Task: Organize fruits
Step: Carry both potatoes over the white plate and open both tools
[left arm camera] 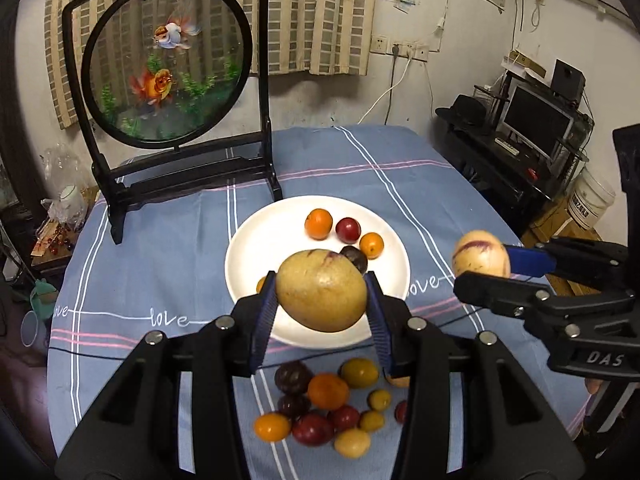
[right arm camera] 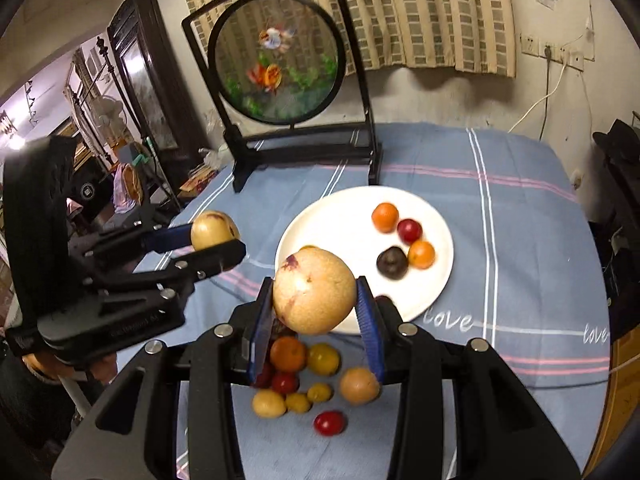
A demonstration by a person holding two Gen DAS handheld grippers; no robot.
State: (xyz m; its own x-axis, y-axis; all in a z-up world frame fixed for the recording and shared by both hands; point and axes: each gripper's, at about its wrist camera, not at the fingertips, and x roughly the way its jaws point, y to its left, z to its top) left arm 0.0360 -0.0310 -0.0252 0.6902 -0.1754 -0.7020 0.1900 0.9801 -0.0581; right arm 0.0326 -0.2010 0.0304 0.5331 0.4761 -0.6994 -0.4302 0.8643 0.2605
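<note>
A table under a blue striped cloth (left arm camera: 168, 264) filled the middle of both views, the word "love" stitched along its white lines. At the upper left of the left wrist view stood a black-framed round screen (left arm camera: 168, 60) painted with goldfish; in the right wrist view it sat at upper centre.

A white plate (left arm camera: 256, 248) lay on the cloth in the centre of the left wrist view and just right of centre in the right wrist view. On its far right part lay two orange fruits, a red one and a dark purple one, close together.

The left gripper (left arm camera: 322, 294) rose from the bottom of its own view, its blue pads clenched on a yellow-green melon with faint purple streaks (left arm camera: 322, 294), held in the air in front of the plate. The same gripper showed at the left edge of the right wrist view.

The right gripper (right arm camera: 314, 298) was likewise clamped on a second, paler streaked melon (right arm camera: 314, 292), held above the near rim of the plate; it also showed at the right edge of the left wrist view.

Below each held melon, at lower centre, a cluster of small loose fruits (left arm camera: 324, 412) lay on the cloth: orange, yellow, red and dark purple.
</note>
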